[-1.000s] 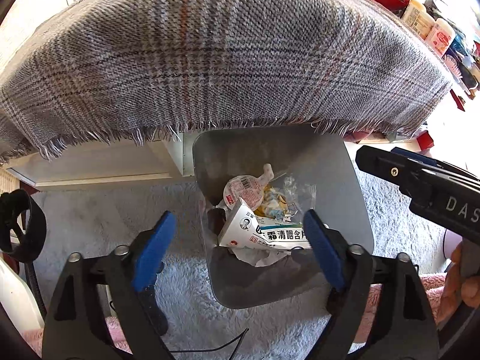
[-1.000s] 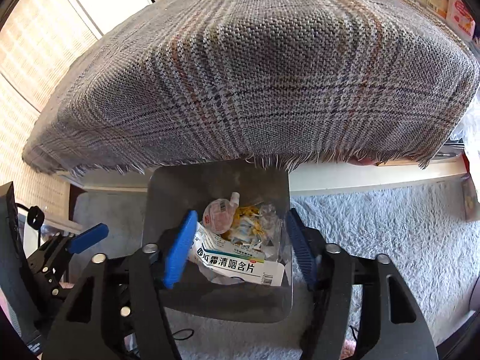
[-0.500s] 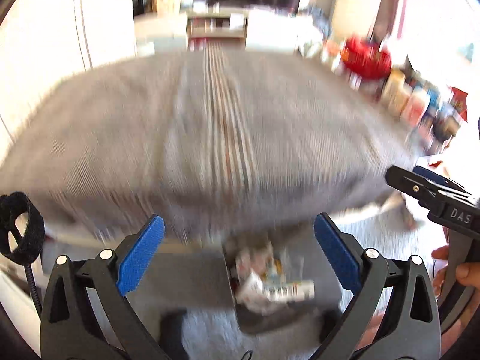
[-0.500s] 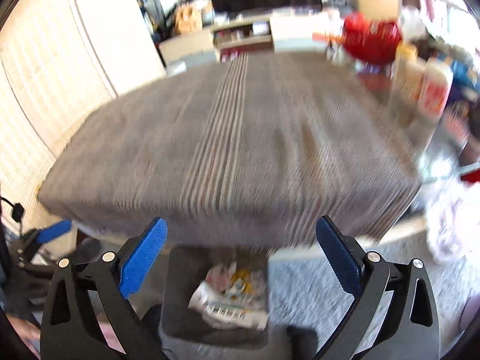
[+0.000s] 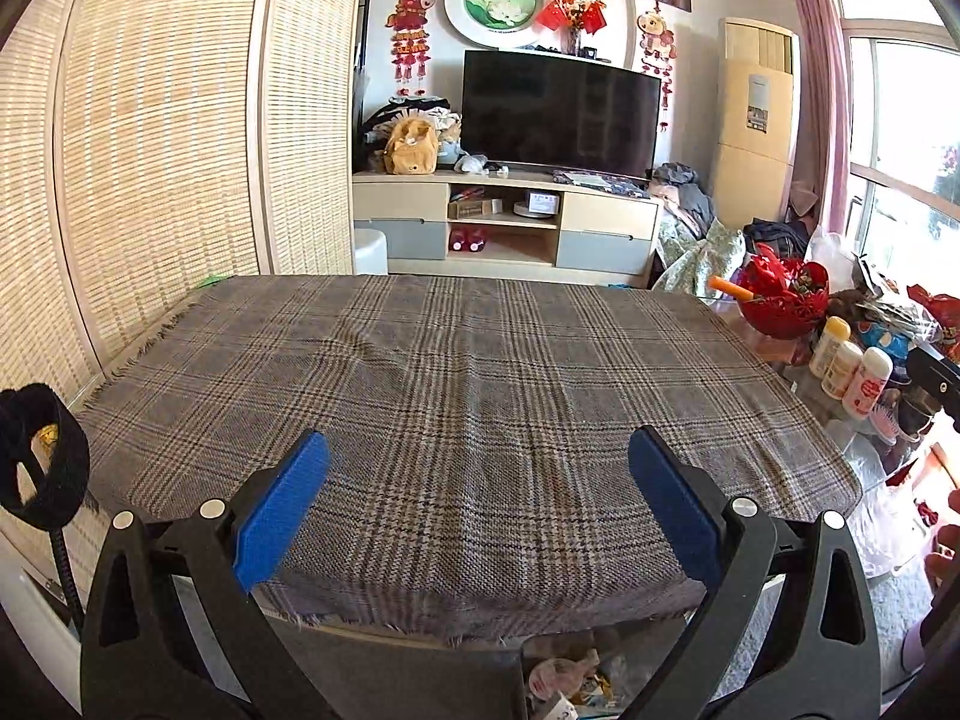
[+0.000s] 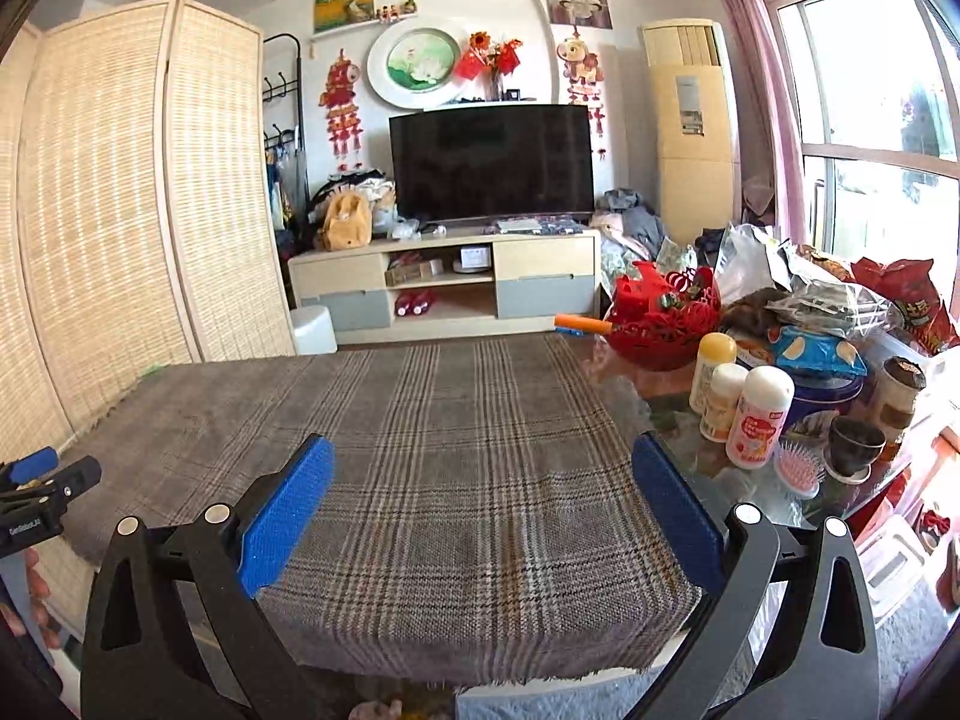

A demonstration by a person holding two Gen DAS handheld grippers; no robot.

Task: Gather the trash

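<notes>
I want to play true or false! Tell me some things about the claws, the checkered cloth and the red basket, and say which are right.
1. Both claws are open and hold nothing. True: the left gripper and right gripper are empty.
2. Trash lies on the cloth. False: the cloth is bare.
3. The red basket is right of the cloth. True.
4. The TV is showing a cartoon. False: its screen is dark.
5. The bottles are lying down. False: they stand upright.
</notes>
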